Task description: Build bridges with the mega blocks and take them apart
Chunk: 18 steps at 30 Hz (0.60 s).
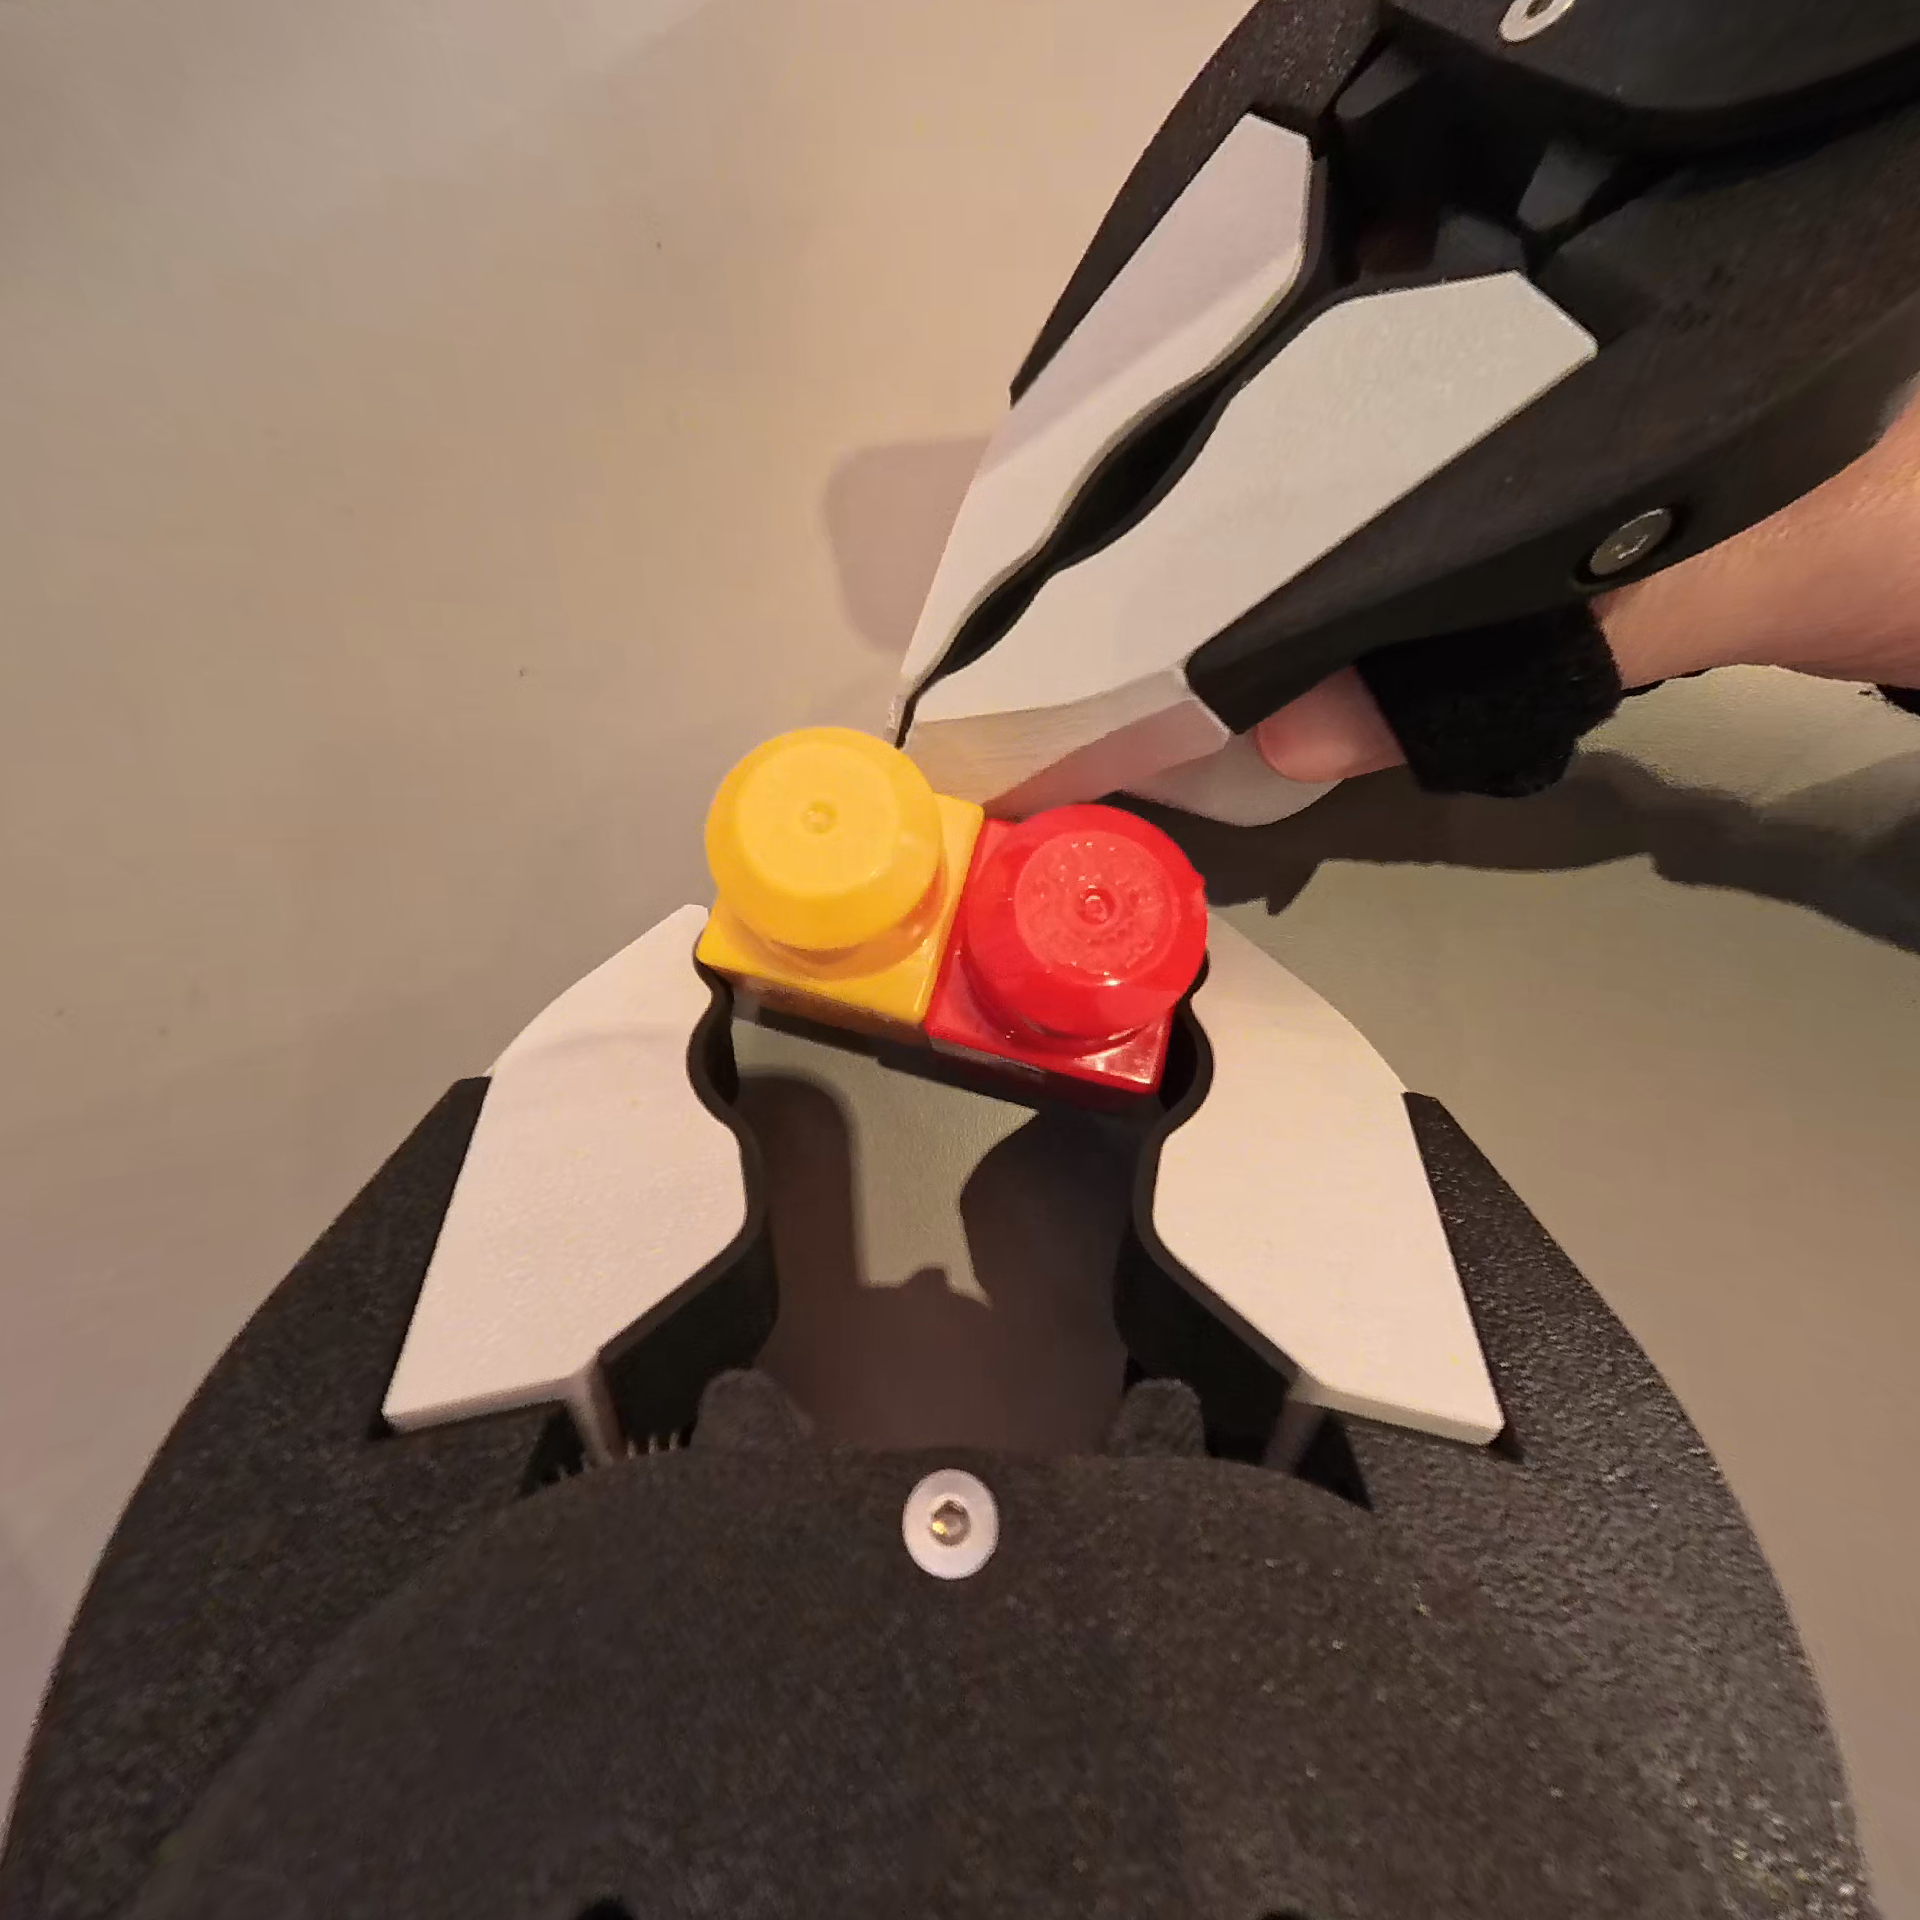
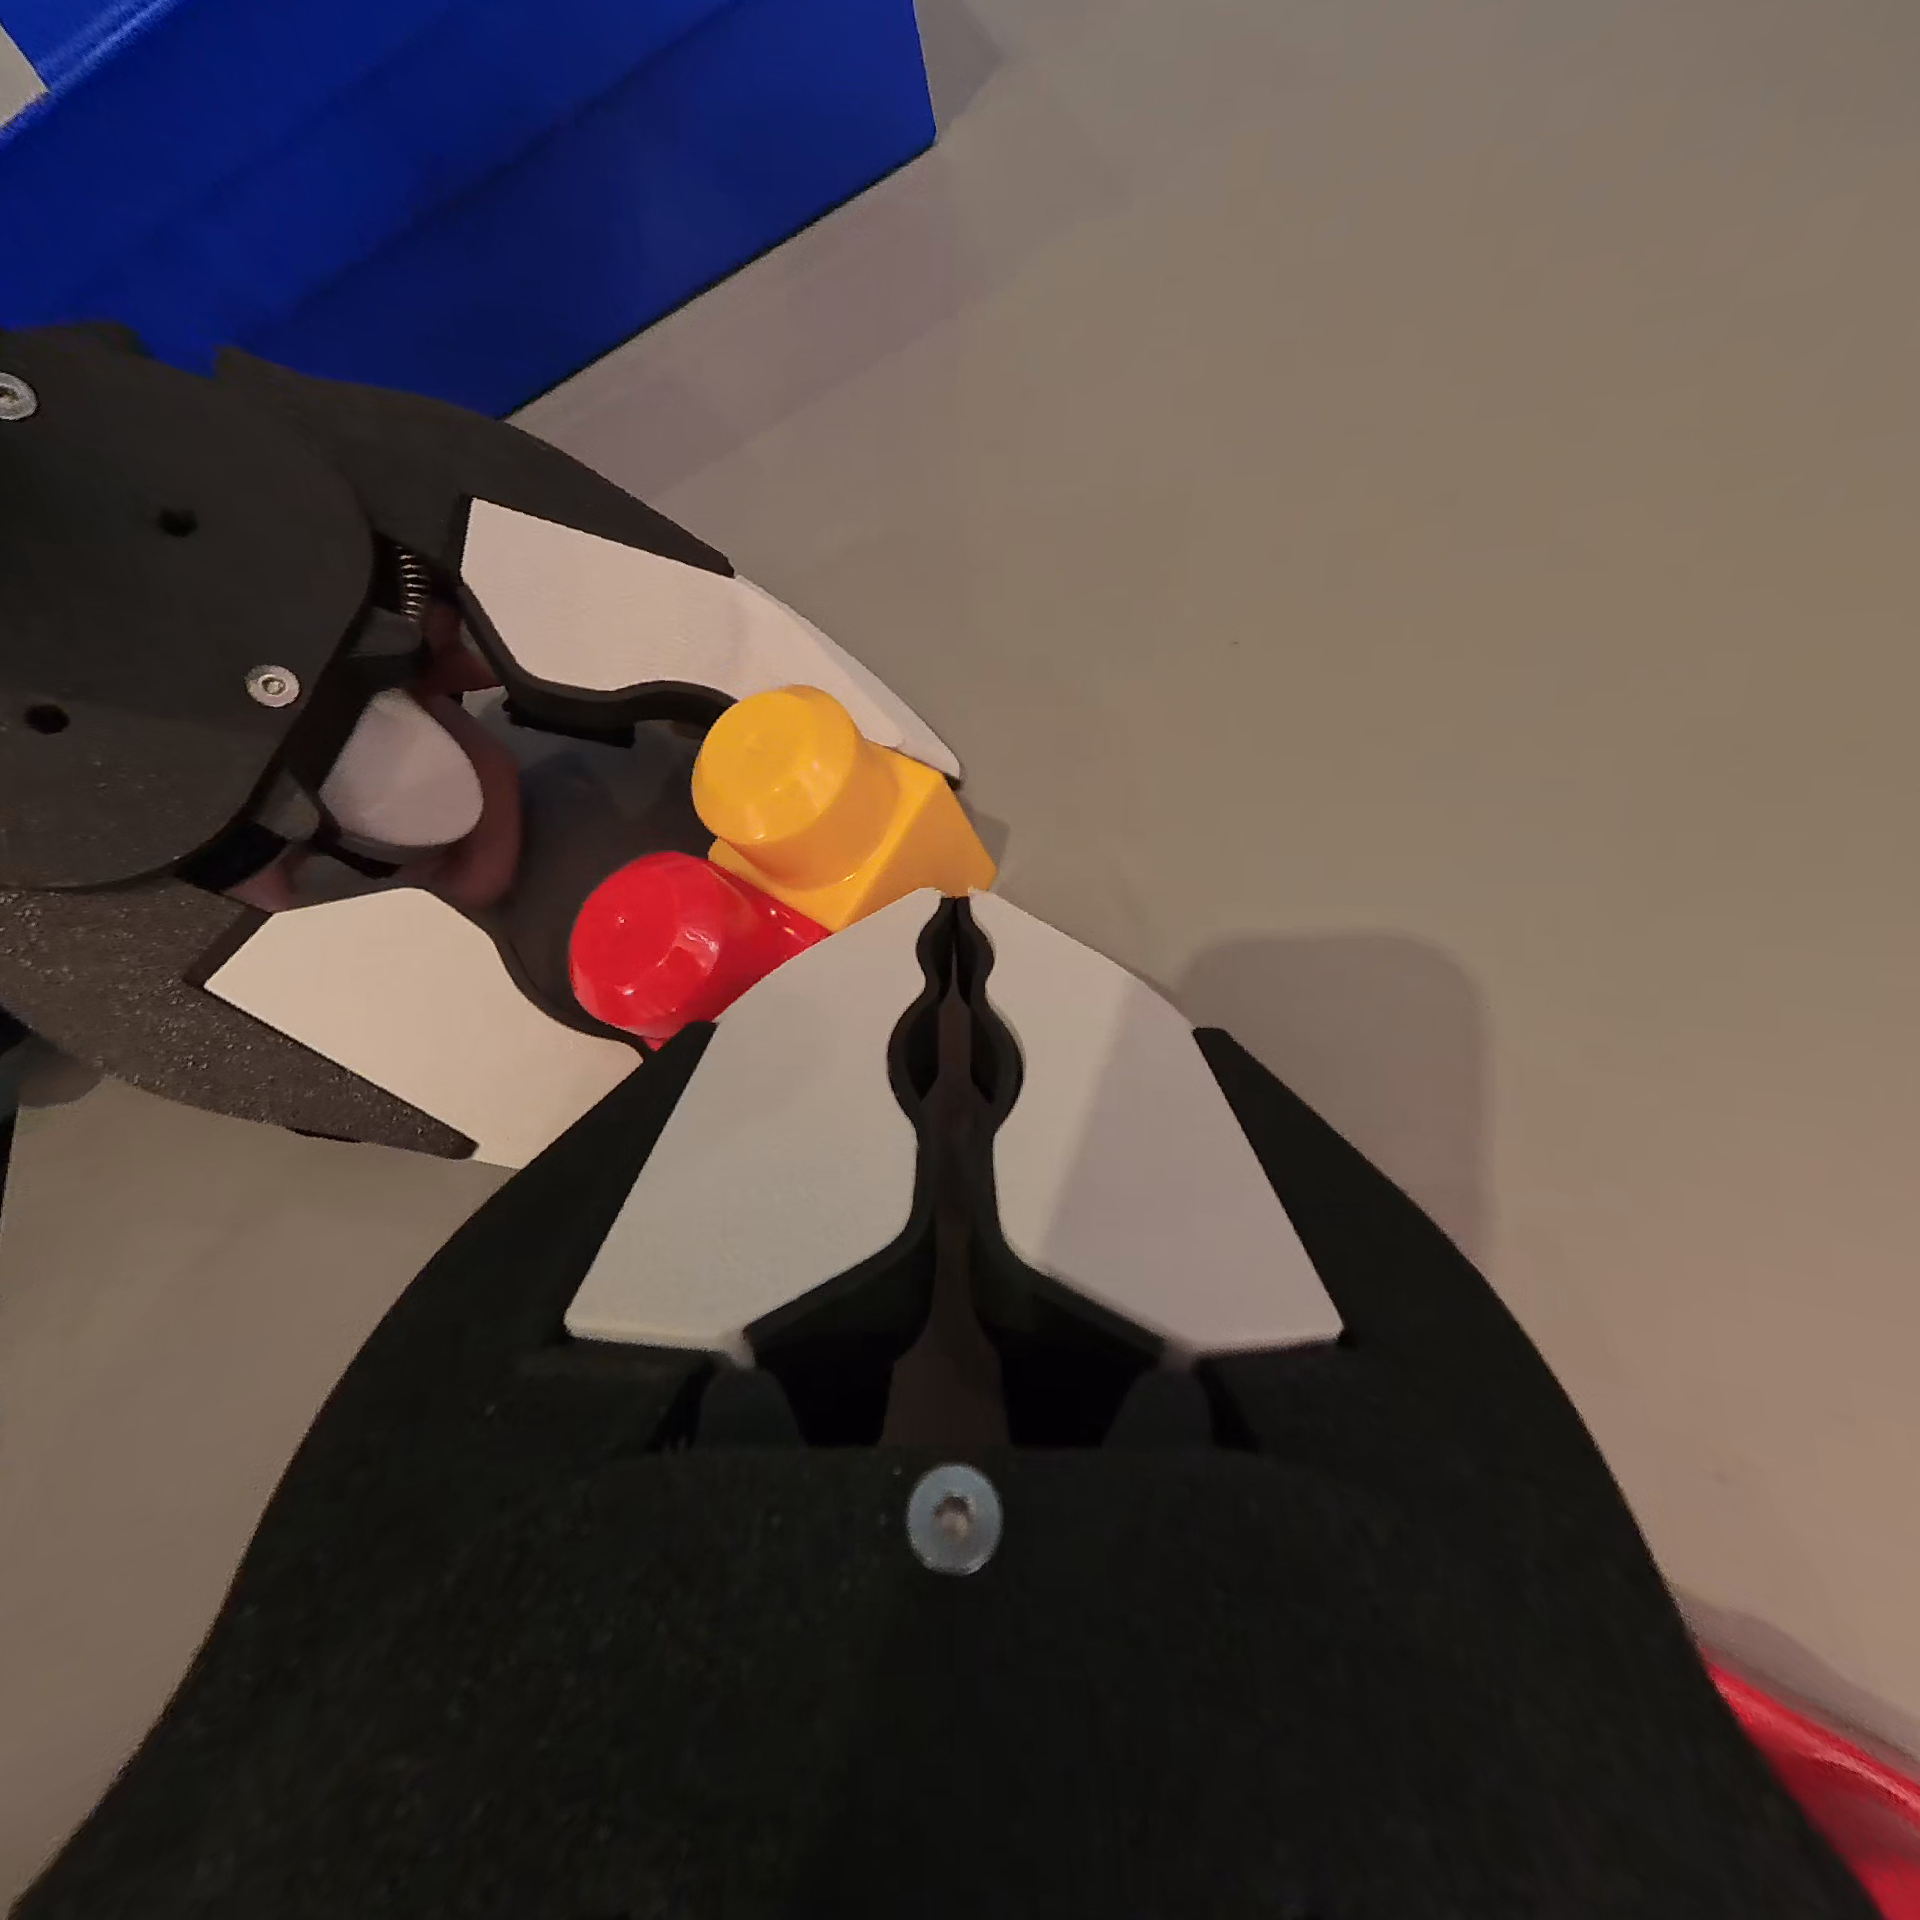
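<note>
Left wrist view: left gripper [image 1: 951,997] pinches a pair of single-stud mega blocks side by side between its white fingertips. Yellow block [image 1: 831,883] sits on the left, red block [image 1: 1070,956] on the right, side faces touching, studs facing the camera. Left fingertip bears on the yellow block's outer side, right fingertip on the red block's outer side. Pair is held clear of the grey table [image 1: 312,520]; shadow shows below it between the fingers.

Right gripper [image 1: 914,717] comes in from the upper right, fingers pressed together with only a thin slit between them, nothing gripped. Its tip sits at the far edge of the yellow block, right behind the stud; lower finger lies against the far top edge where yellow meets red. A hand [image 1: 1621,665] in a black fingerless glove holds it at right.

Right wrist view: right gripper [image 2: 956,899] closed, tips meeting, touching the near right corner of the yellow block [image 2: 831,810]. Red block [image 2: 665,945] sits just left of and nearer than yellow, partly hidden behind the right gripper's left finger. Left gripper [image 2: 790,904] enters from the left, its white fingers flanking the two blocks. Blue box [image 2: 416,187] sits far left on the table [image 2: 1455,520]. Red object [image 2: 1829,1787] shows at the near right corner, mostly cut off; can't tell what it is.
</note>
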Tool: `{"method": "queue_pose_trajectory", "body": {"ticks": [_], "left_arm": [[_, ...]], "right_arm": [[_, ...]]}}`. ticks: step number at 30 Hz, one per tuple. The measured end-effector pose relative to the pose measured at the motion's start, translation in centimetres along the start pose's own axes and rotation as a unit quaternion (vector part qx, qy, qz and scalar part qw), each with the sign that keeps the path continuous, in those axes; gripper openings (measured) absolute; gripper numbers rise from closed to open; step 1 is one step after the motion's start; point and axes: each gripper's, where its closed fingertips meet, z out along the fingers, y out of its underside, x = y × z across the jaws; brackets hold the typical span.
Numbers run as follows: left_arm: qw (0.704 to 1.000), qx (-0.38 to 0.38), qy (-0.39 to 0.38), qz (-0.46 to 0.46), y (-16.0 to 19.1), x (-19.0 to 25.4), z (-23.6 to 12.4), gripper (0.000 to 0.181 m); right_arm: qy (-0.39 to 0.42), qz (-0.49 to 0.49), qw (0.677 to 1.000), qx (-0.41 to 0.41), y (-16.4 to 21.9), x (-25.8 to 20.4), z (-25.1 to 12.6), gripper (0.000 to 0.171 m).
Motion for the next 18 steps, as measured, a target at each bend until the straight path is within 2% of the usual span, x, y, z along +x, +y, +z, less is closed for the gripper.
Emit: {"method": "queue_pose_trajectory", "body": {"ticks": [18], "left_arm": [[1.0, 0.0, 0.004, 0.005, -0.02, -0.05, 0.03, 0.081]], "right_arm": [[0.0, 0.001, 1.0, -0.002, 0.19, 0.0, 0.13, 0.0]]}}
